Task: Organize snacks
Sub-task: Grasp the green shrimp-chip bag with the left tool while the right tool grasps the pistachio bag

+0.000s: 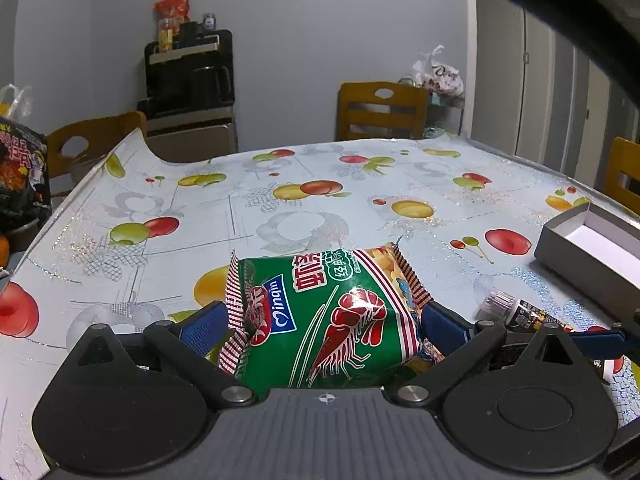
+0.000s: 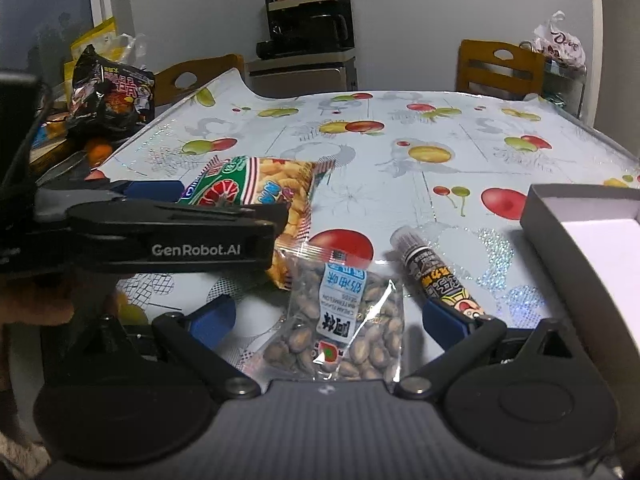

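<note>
Both grippers are showing ribbed grey bodies, black linkage arms with silver pivot screws and blue finger pads (image 1: 202, 322). The left gripper (image 2: 224, 200), seen side-on, is wearing white "GenRobot.AI" lettering; the right gripper (image 2: 334, 318) is showing round black side housings.
</note>
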### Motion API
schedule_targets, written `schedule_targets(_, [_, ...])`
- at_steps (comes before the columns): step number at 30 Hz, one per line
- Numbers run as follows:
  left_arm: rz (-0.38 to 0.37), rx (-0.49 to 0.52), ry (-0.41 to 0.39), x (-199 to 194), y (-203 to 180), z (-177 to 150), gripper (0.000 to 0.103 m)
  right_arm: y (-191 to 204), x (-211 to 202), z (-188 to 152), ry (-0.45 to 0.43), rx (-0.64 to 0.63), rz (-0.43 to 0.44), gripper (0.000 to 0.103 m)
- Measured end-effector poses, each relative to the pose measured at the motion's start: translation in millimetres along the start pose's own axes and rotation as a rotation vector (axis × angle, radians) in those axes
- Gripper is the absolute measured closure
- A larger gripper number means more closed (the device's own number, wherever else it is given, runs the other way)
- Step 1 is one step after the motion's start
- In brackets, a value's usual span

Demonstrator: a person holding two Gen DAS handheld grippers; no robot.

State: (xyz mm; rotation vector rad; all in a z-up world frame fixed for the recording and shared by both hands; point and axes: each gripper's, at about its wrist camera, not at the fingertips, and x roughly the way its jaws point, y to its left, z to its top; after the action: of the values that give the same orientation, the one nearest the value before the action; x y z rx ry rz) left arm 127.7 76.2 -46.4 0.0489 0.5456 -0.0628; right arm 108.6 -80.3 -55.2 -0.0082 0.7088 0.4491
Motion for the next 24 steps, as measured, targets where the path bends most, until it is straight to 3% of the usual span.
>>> schedule_targets(8, [0.009, 0.056, -0.002, -1, -6, -5, 0.000, -4, 4, -2, -0.001, -0.001, -0.008, 0.038])
schedule_targets(20, [-0.013, 0.121, -0.042, -12, -15, -8, 0.022, -6, -16, -11, -0.030, -0.044, 0.036, 0.047])
schedule_targets(21, [-0.017, 0.121, -0.047, -13, -15, -9, 0.031, -6, -19, -12, -0.036, -0.046, 0.039, 0.047])
schedule_targets(24, [-0.021, 0.119, -0.049, -16, -14, -8, 0.033, -8, -28, -15, -0.039, -0.043, 0.050, 0.047])
